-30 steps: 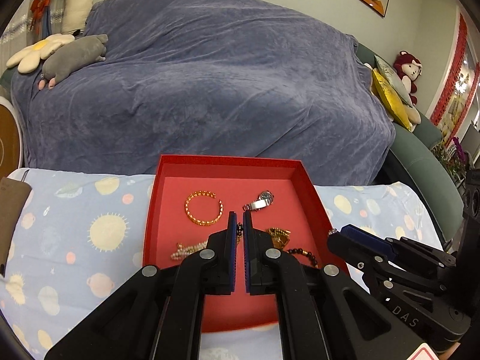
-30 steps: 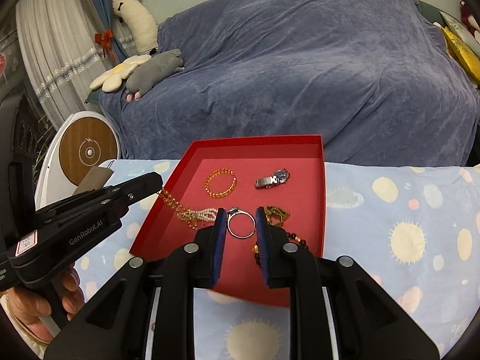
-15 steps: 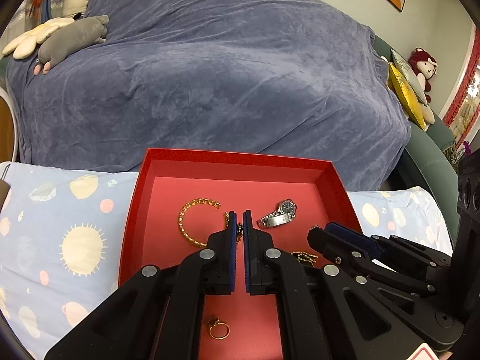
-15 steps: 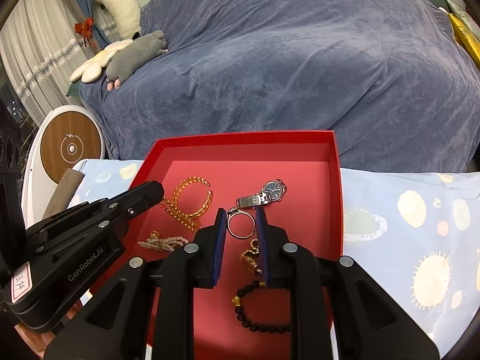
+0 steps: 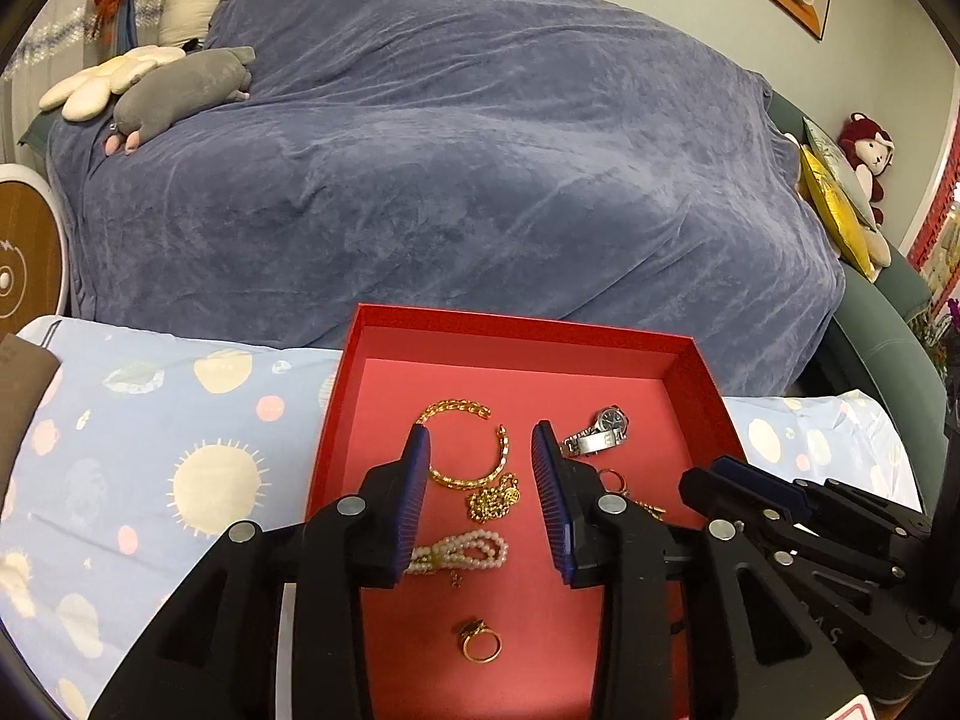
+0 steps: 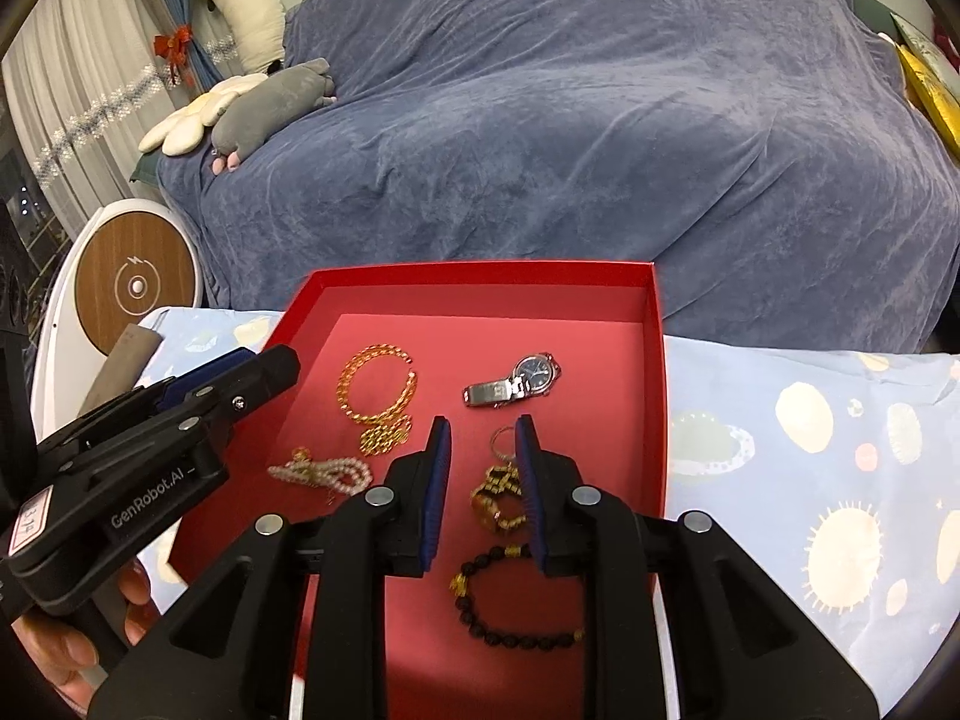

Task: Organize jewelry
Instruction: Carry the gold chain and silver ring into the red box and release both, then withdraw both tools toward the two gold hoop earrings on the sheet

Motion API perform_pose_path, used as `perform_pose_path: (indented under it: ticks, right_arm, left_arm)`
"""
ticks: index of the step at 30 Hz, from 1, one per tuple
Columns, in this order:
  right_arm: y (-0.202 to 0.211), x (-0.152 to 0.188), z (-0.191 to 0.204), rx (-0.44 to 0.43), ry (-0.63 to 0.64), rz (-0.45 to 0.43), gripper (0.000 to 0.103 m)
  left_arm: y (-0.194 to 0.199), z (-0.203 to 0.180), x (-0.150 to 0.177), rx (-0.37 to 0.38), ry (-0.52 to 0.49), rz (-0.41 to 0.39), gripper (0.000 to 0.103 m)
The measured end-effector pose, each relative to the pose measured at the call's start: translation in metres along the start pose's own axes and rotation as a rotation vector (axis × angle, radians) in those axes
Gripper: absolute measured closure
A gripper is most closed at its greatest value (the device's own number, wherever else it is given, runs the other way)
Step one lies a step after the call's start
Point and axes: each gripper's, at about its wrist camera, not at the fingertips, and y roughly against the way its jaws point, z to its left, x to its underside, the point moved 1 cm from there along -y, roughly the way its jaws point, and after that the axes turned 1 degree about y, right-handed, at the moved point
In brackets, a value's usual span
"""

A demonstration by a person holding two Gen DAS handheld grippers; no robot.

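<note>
Left gripper [image 5: 480, 480]: jaws apart and empty, poised over the red tray [image 5: 516, 324].
Right gripper [image 6: 478, 468]: jaws parted and gripping nothing; a silver ring [image 6: 503, 441] and a gold chain bracelet [image 6: 497, 498] lie on the tray floor between its fingers.
Jewelry: all visible pieces sit inside the tray: gold chain [image 5: 474, 468], watch [image 5: 594, 432], pearl bracelet [image 5: 462, 552], gold ring [image 5: 480, 642], black bead bracelet [image 6: 510, 600].
Tablecloth [image 6: 810, 450]: no jewelry visible on it.
Progress: gathering looks done or nearly so.
Left to do: perhaps spacing out the crowded middle pieces, where chain and bracelets lie close together.
</note>
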Motion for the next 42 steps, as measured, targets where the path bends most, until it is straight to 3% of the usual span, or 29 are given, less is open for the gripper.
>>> perform_pose_path:
  ticks: [5,9,19,29,42]
  right_arm:
    - [0.042,0.022,0.007,-0.020,0.001,-0.015,0.080]
    - [0.079,0.051,0.021,-0.021,0.031,-0.032,0.073]
    - [0.131,0.135,0.059,-0.062,0.075,-0.024,0.069]
    - [0.107,0.176,0.085,-0.106,0.067,0.053,0.069]
    - [0.055,0.183,0.127,-0.098,0.170,0.109,0.069]
  left_arm:
    - [0.042,0.006,0.015,-0.012,-0.007,-0.027,0.058]
    - [0.079,0.010,0.035,-0.026,-0.008,-0.042,0.046]
    - [0.137,0.032,0.102,-0.057,0.023,0.006,0.046]
    - [0.158,0.073,0.170,-0.106,0.061,0.039,0.046]
    - [0.149,0.103,0.204,-0.140,0.040,0.100,0.046]
